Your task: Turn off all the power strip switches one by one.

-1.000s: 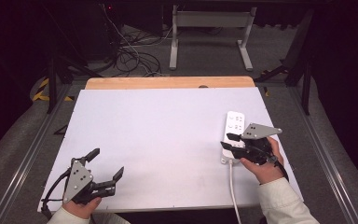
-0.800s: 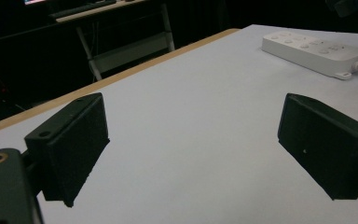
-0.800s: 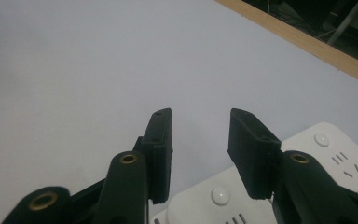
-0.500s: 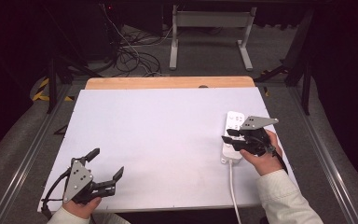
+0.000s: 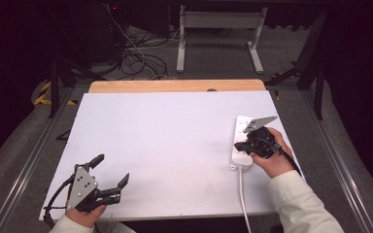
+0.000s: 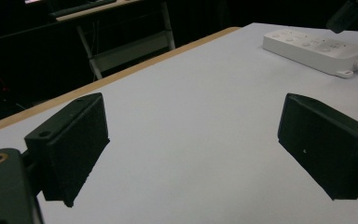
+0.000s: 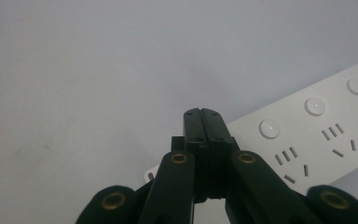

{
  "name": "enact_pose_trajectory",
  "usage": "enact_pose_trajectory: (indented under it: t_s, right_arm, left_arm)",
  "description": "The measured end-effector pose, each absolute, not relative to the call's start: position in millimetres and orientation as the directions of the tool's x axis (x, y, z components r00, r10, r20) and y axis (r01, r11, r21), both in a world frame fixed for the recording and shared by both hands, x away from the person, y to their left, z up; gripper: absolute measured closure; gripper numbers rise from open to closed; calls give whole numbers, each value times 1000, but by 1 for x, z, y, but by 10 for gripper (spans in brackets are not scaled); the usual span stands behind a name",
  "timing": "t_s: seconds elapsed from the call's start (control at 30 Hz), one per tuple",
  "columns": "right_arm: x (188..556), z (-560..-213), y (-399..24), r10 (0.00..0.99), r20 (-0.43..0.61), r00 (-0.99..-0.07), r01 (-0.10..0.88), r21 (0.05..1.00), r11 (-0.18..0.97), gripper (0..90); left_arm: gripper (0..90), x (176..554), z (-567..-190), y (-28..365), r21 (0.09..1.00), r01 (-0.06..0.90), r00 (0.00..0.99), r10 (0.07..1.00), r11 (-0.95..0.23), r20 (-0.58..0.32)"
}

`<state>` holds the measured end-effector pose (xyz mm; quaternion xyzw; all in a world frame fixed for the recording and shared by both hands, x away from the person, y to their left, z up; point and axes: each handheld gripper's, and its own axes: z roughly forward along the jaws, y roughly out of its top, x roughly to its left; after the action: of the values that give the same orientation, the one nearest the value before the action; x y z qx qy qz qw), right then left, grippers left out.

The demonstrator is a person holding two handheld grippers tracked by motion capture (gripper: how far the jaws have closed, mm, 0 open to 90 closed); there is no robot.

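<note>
right claw (image 5: 239, 144) now lower along the power strip (image 5: 240, 131), just closing to shut, empty, strip beneath

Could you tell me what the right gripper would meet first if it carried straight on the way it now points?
Most likely the power strip. The right gripper, jaws shut with nothing between them, points down at the strip's near edge beside a round switch. Depth is unclear, so it might just meet the table alongside.
</note>
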<state>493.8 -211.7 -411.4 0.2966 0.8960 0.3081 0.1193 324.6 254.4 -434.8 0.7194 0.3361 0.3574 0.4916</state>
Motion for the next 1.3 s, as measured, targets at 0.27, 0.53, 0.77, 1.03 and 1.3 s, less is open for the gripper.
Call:
enact_pose_trajectory:
  t_s: [0.27,0.53,0.77,1.03,1.3]
  right_arm:
    - [505,-420,-205,620,-52,-783,490,562,666,900]
    - [512,-427,-204,647,-57,-760,528,526,667,900]
    - [514,-431,-205,650,-52,-758,538,515,668,900]
    - [513,-435,-205,652,-45,-757,544,510,666,900]
    - [512,-436,-204,660,-54,-749,549,507,665,900]
  left_arm:
    - [91,325,-435,255,948,132,517,836,-289,183]
    - [91,325,-435,255,947,131,517,835,-294,188]
    - [91,325,-435,255,947,133,518,835,-294,187]
    - [91,325,-435,254,947,133,518,835,-293,186]
    - [91,325,-435,254,946,134,517,835,-295,187]
